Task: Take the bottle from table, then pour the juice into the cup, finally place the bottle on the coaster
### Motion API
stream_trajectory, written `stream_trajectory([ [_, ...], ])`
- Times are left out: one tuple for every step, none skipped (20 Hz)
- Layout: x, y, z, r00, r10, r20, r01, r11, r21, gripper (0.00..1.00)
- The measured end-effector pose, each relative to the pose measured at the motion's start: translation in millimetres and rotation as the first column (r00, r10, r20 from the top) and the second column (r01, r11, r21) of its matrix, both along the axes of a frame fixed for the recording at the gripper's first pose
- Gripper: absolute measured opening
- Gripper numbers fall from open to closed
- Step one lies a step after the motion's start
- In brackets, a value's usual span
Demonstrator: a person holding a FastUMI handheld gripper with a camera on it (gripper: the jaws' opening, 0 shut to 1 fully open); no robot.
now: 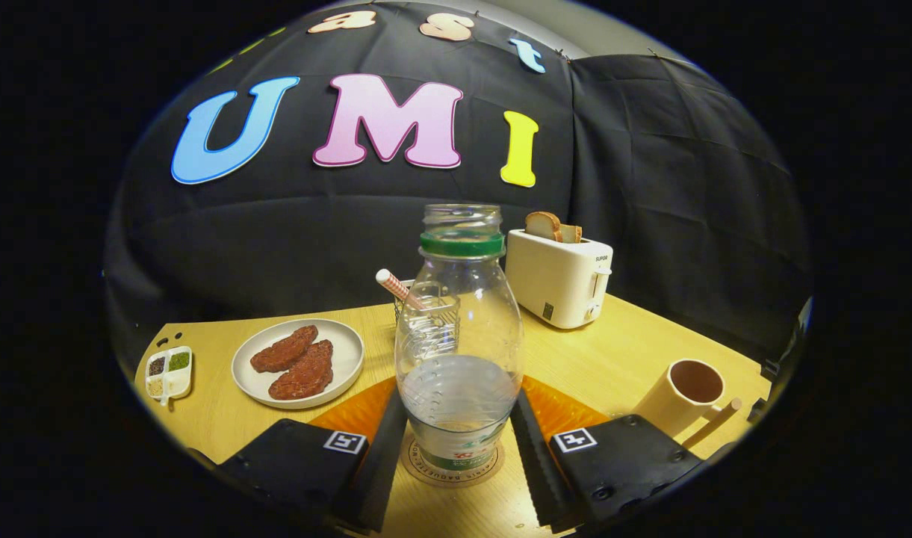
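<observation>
While the bottle (pixel 459 336) stands upright on the coaster (pixel 453 467) near the table's (pixel 612 359) front edge, the gripper (pixel 459 448) has a finger on each side of its lower body. The fingers (pixel 385 456) sit right at the bottle's sides; whether they press on it or have just let go cannot be told, so the jaws read as close about the bottle, grip unsure. The bottle is uncapped, with a green ring at its neck and a little clear liquid low inside. The cup (pixel 687 392) stands toward the table's right edge, well apart from the bottle, its contents too dark to judge. A plate (pixel 299 364) with two brown patties sits to the left, a toaster (pixel 559 276) near the back edge. Judging by the bottle on the coaster, this looks like the last step, the placing. The next move calls for opening the jaws fully and drawing straight back without tipping the bottle.
</observation>
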State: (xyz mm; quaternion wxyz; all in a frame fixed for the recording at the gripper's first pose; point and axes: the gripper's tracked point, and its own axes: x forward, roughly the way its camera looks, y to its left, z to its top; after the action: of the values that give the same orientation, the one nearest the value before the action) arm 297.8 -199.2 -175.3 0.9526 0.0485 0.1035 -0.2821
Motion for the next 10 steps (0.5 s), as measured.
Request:
stream_trajectory([
  [-1, 0, -1, 1.000, -0.003, -0.001, 0.003, 1.000, 0.011, 0.76],
  [-3, 0, -3, 1.000, -0.007, -0.003, 0.007, 1.000, 0.017, 0.77],
  [-5, 1, -2, 1.000, -0.013, -0.003, 0.013, 1.000, 0.019, 0.78],
  [-6, 3, -2, 1.000, -0.011, -0.003, 0.011, 1.000, 0.020, 0.82],
  [-8, 7, 0, 1.000, -0.004, 0.000, 0.004, 1.000, 0.023, 0.90],
  [-9, 8, 1, 1.000, -0.001, 0.001, 0.001, 1.000, 0.018, 0.97],
  [-12, 10, 3, 1.000, -0.001, -0.001, 0.001, 1.000, 0.017, 0.96],
  [-16, 12, 4, 1.000, 0.003, 0.001, -0.003, 1.000, 0.014, 0.96],
  [-22, 16, 7, 1.000, 0.005, 0.003, -0.005, 1.000, 0.011, 0.97],
  [-28, 20, 8, 1.000, 0.009, 0.008, -0.009, 1.000, 0.009, 0.97],
])
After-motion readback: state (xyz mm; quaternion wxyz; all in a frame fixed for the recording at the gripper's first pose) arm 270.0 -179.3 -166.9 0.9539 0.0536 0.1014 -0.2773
